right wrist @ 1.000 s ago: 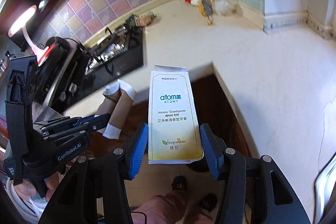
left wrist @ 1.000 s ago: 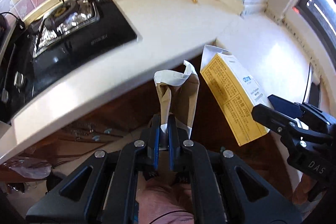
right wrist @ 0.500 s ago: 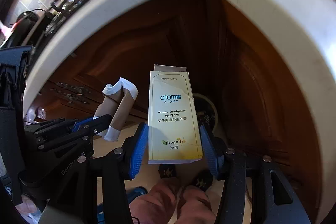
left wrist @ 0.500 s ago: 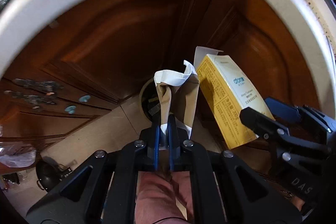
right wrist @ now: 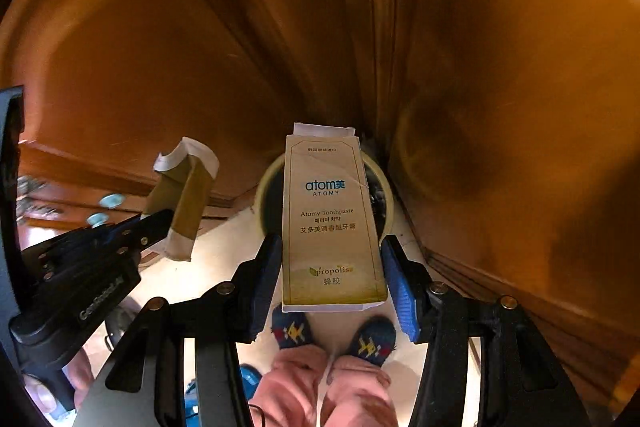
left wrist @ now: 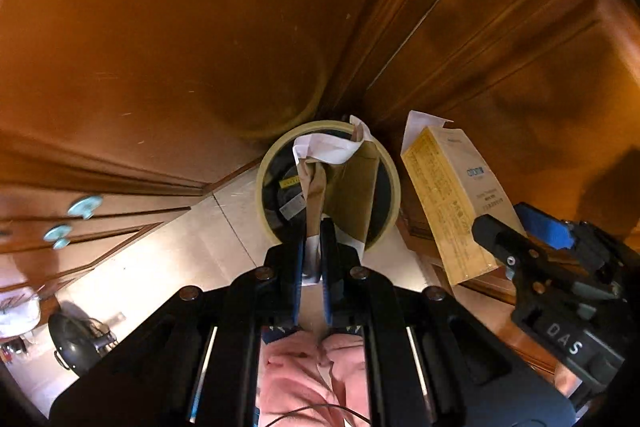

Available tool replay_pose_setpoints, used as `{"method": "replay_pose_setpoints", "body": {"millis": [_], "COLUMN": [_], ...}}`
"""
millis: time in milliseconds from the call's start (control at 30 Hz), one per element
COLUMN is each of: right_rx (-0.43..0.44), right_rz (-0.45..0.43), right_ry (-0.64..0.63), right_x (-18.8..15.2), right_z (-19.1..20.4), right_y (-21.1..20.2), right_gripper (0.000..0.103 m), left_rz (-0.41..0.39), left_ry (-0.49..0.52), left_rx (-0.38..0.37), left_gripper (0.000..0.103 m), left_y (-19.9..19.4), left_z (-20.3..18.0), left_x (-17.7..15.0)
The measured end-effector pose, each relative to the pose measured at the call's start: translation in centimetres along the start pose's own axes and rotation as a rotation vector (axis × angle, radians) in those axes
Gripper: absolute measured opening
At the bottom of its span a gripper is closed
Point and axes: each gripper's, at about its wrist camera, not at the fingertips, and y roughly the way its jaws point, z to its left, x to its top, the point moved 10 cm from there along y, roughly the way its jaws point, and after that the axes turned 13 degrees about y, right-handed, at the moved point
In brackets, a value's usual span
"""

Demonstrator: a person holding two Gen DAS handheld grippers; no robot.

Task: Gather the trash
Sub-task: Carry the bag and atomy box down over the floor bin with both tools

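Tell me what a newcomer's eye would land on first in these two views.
First, the yellow Atomy toothpaste box, upright in the middle of the right wrist view, clamped in the right gripper. Next, the crumpled brown paper bag pinched in the left gripper. Both hang over the round cream-rimmed trash bin on the floor in the corner of the wooden cabinets.

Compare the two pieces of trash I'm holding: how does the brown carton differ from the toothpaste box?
The brown carton is plain brown with white ends and looks crushed; the toothpaste box is yellow-cream, printed "Atomy Toothpaste", and keeps its flat shape. The left gripper is pinched nearly shut on the carton's bottom end, while the right gripper spans the box's wider face. Both are clamped at the bottom end, over the round bin on the floor.
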Motion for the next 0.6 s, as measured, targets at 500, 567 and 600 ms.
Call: {"method": "replay_pose_setpoints", "body": {"millis": [500, 567, 600], "right_rx": [-0.037, -0.046, -0.047], "right_rz": [0.072, 0.076, 0.078], "right_ry": [0.035, 0.029, 0.027], "right_x": [1.7, 1.6, 1.8], "right_z": [0.1, 0.6, 0.9], "right_y": [5.4, 4.4, 3.9], "right_gripper": [0.056, 0.056, 0.056], "left_rz": [0.023, 0.018, 0.015], "left_ry": [0.096, 0.097, 0.093], "left_rx": [0.045, 0.05, 0.049], "left_gripper": [0.071, 0.071, 0.071], "left_y": [2.1, 1.1, 0.4], "left_z": [1.2, 1.2, 1.2], "left_x": [0.6, 0.4, 0.4]}}
